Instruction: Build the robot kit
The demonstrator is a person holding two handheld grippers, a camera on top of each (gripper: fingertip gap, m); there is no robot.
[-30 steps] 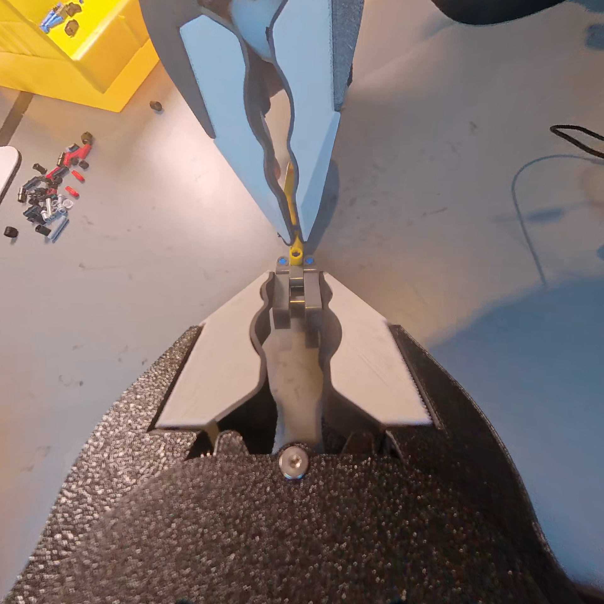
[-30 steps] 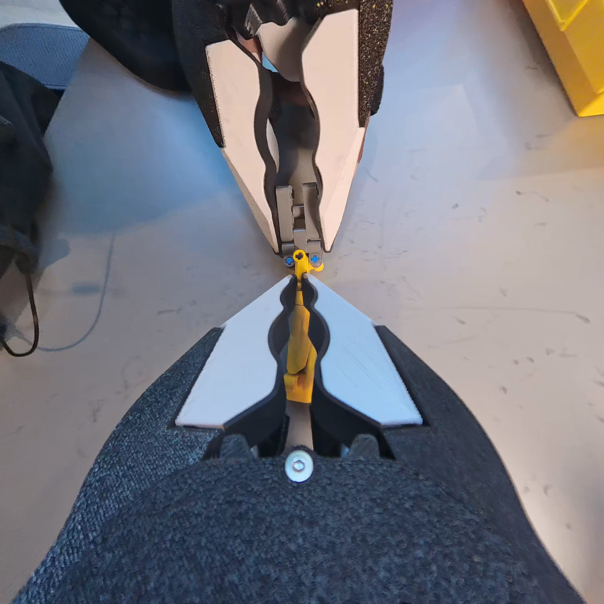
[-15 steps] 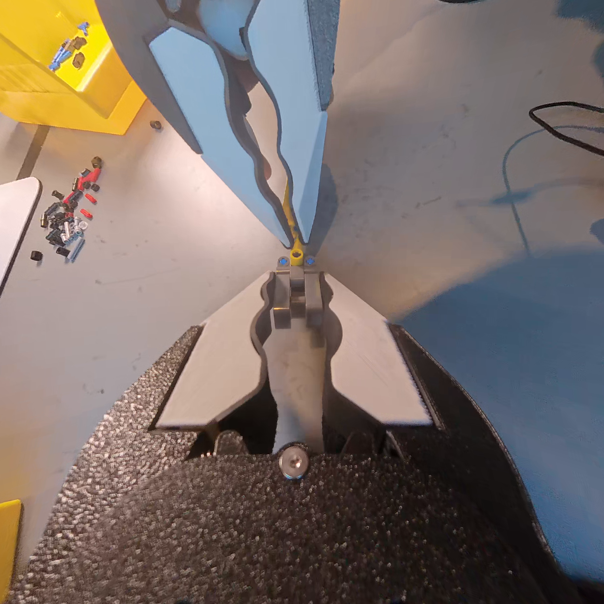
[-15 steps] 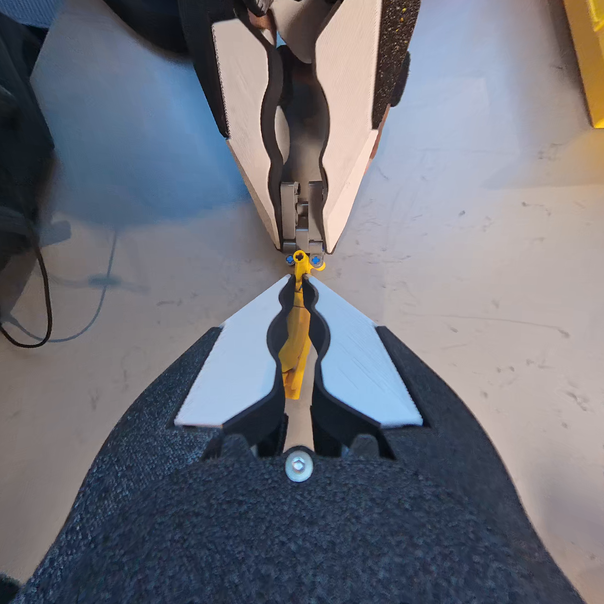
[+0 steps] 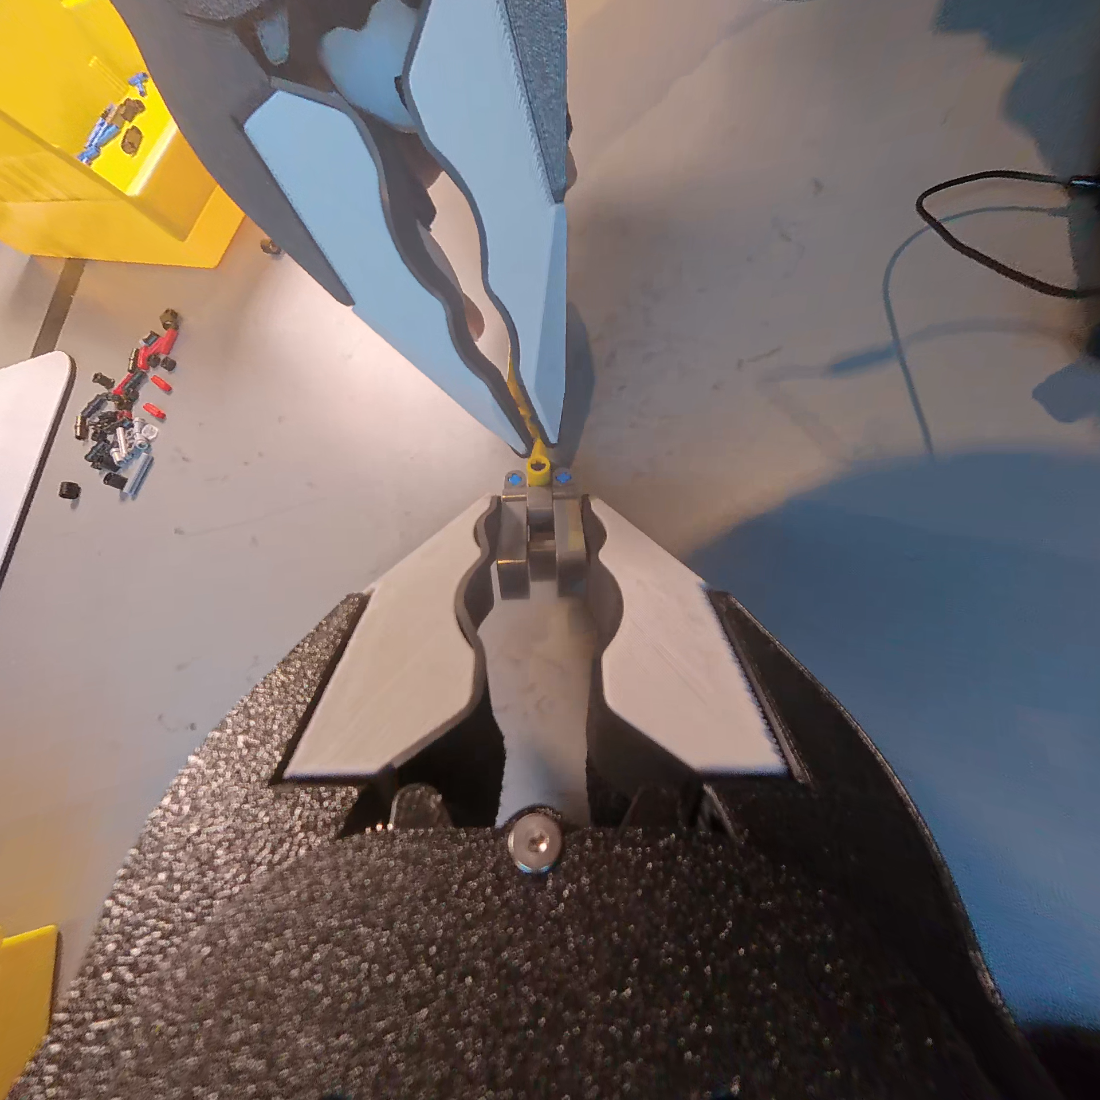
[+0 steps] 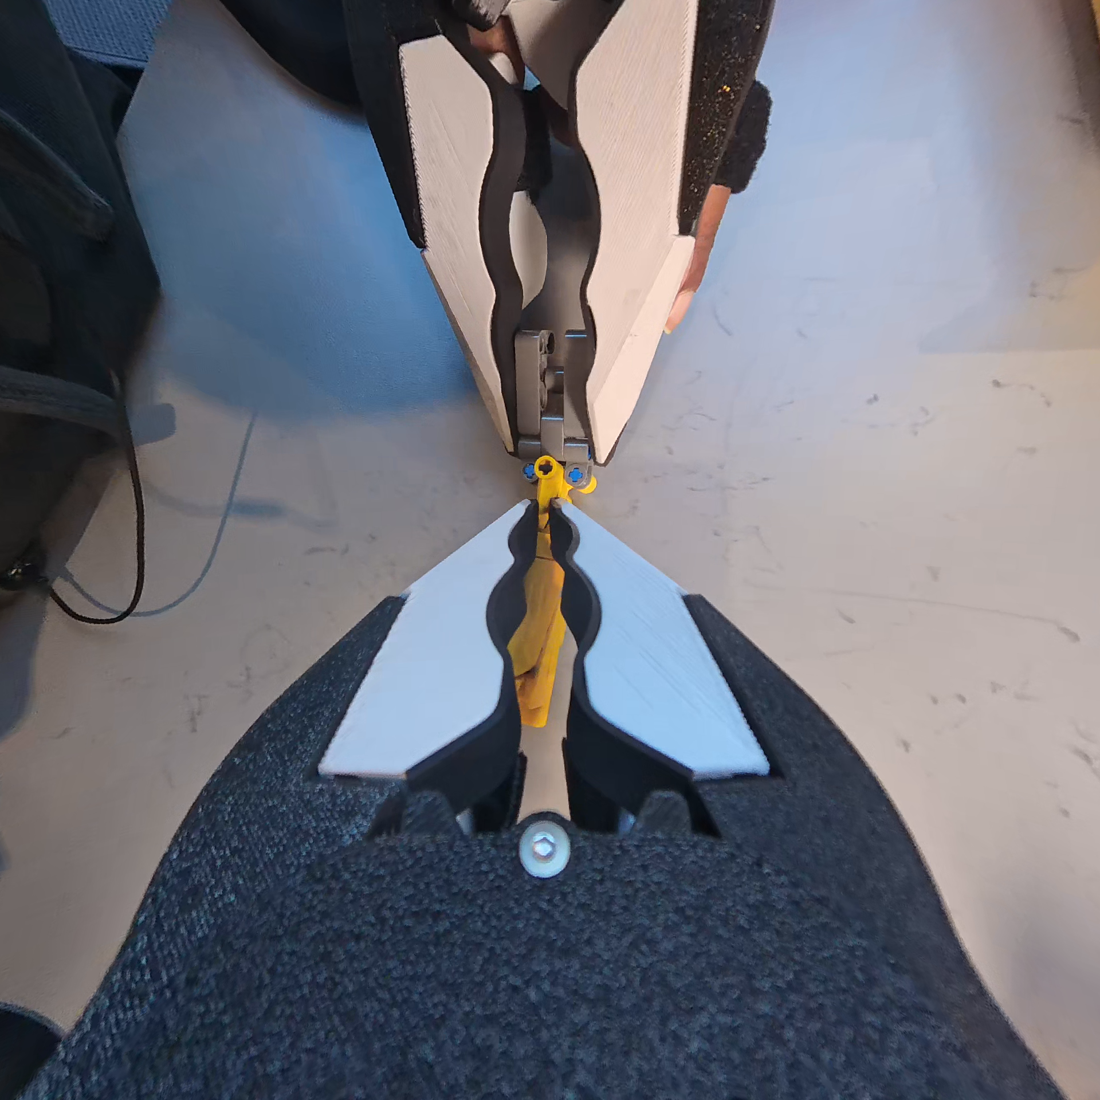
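Your left gripper (image 5: 540,506) clamps a grey piece (image 5: 538,536), your right gripper (image 6: 543,505) a yellow piece (image 6: 538,631); their tips meet between the blue pins (image 6: 575,474), not visibly seated.

Left gripper (image 5: 538,497) is clamped on a grey toy-brick assembly (image 5: 540,536) of parallel perforated beams, whose front end shows two blue pins (image 5: 515,478) side by side. Right gripper (image 6: 543,505) is closed on a slim yellow brick piece (image 6: 538,625) lying lengthwise between its fingers, its round holed tip (image 6: 545,468) poking out past the fingertips. The two grippers meet nose to nose above the pale table (image 6: 863,536), the yellow tip sitting between the two blue pins, touching or just short of the grey assembly.
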